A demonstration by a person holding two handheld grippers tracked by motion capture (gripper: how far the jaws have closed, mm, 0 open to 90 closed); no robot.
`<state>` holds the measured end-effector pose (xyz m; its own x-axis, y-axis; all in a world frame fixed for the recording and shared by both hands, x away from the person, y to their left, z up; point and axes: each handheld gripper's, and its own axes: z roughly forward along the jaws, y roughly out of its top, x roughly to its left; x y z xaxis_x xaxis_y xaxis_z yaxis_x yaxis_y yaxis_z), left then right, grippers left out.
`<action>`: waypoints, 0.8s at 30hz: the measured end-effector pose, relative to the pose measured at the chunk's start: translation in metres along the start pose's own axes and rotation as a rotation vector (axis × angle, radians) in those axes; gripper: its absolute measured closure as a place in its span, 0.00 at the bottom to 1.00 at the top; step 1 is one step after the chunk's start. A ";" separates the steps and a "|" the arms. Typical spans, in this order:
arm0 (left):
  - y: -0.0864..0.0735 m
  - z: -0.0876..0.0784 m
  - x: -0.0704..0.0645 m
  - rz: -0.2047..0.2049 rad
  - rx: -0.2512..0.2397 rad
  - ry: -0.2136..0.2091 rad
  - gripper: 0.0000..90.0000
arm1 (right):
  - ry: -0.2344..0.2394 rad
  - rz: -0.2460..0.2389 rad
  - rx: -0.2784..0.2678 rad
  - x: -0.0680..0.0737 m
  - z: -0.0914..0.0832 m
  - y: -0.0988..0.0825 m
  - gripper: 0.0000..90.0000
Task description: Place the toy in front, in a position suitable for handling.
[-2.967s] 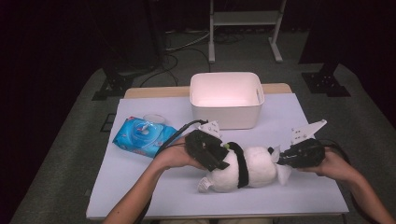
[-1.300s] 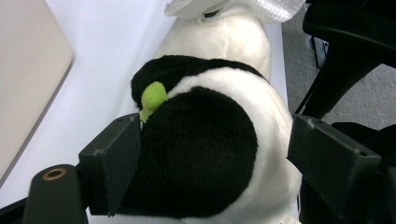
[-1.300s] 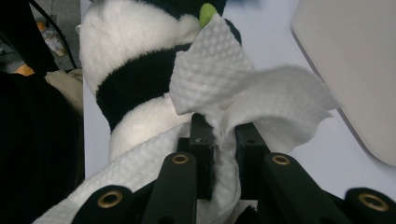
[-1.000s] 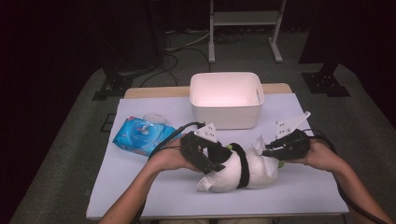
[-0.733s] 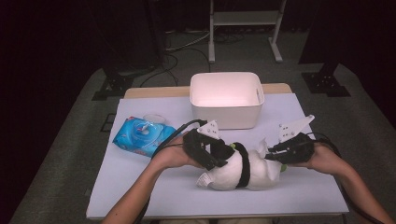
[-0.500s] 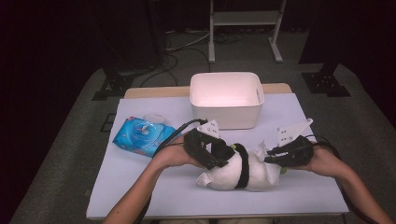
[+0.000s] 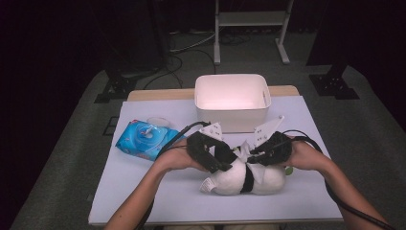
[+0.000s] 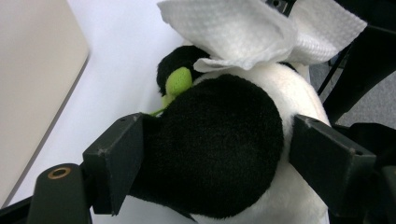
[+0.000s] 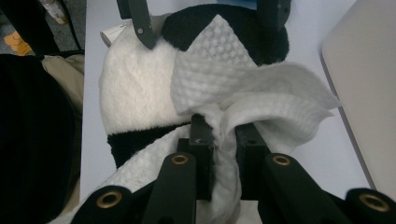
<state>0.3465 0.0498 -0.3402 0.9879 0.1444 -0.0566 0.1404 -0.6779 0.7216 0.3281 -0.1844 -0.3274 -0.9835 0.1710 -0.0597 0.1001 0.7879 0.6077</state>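
Since three seconds earlier, the right gripper (image 7: 256, 154) had travelled inward from the plush toy's outer end to a spot over its middle, carrying a wipe (image 9: 243, 88) with it, while the left gripper (image 7: 221, 158) had hardly shifted.

The plush toy (image 7: 239, 178) lay on its side on the white table (image 7: 143, 191), directly under both grippers. It was rounded and fleecy, white with black patches and a black band round its body, plus a small lime-green piece (image 8: 177, 80) near the dark head. The left gripper's jaws stood wide, pressed against either side of a fuzzy black part (image 8: 219, 149) of the toy, clamping it in place. The right gripper's jaws were nearly together, pinching a bunched fold of the wipe, a thin white sheet with a dimpled, quilted texture that draped loosely over the toy's white flank just ahead of those jaws.

Beyond the two grippers stood a white plastic tub (image 7: 232, 98), rectangular with rounded corners. To the outer side of the left gripper lay a soft blue pack of wipes (image 7: 143, 139) with a clear round lid. Each gripper's black cable (image 7: 335, 191) trailed back along the forearms, and the hands and grippers covered much of the toy from above.
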 end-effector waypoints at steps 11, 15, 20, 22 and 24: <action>-0.002 0.001 0.002 -0.013 -0.032 -0.005 0.22 | -0.029 0.042 0.026 -0.002 -0.026 -0.019 0.88; 0.002 0.000 -0.001 -0.002 -0.033 -0.011 0.20 | -0.032 0.062 0.036 -0.002 -0.024 -0.029 0.88; 0.005 -0.010 -0.006 0.003 -0.057 -0.008 0.19 | -0.033 0.092 0.016 -0.006 -0.027 -0.040 0.88; 0.003 -0.011 -0.007 0.000 -0.056 -0.012 0.18 | -0.043 0.099 0.012 -0.007 -0.028 -0.043 0.88; 0.001 -0.010 -0.007 -0.005 -0.051 -0.020 0.18 | -0.050 0.110 0.005 -0.009 -0.030 -0.047 0.88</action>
<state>0.3387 0.0559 -0.3322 0.9884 0.1330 -0.0738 0.1425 -0.6398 0.7552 0.3278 -0.2408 -0.3322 -0.9576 0.2864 -0.0324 0.2084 0.7658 0.6084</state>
